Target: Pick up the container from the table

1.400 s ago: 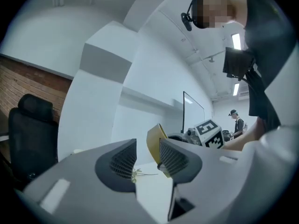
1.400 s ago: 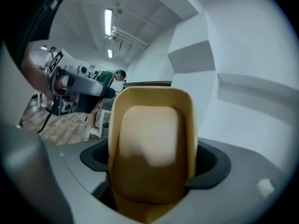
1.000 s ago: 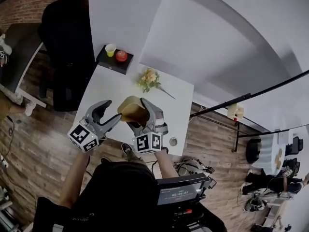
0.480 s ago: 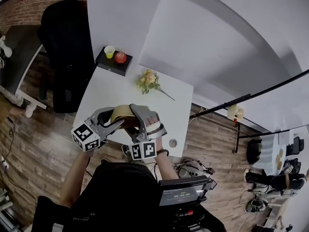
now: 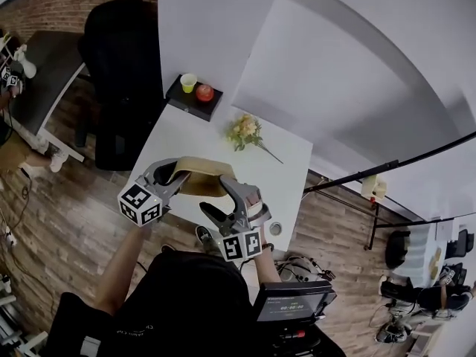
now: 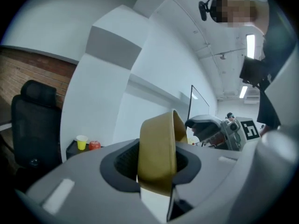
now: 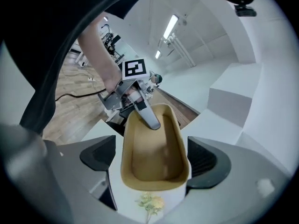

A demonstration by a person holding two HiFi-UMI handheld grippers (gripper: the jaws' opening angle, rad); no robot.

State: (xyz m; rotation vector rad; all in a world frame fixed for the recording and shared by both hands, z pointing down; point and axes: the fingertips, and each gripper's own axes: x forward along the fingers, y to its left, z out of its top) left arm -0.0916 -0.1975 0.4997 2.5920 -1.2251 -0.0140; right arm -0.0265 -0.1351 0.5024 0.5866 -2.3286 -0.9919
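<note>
Container (image 5: 199, 175): tan oblong tray, probably light, thin-walled and slightly flexible; held above the table (image 5: 286, 162) at centre-left of the head view, left gripper (image 6: 156, 169) just closed onto one end wall, right gripper (image 7: 156, 160) clamped across its side walls, the best hold.

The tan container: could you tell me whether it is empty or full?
Empty: the right gripper view looks into the container, and its tan floor is bare.
</note>
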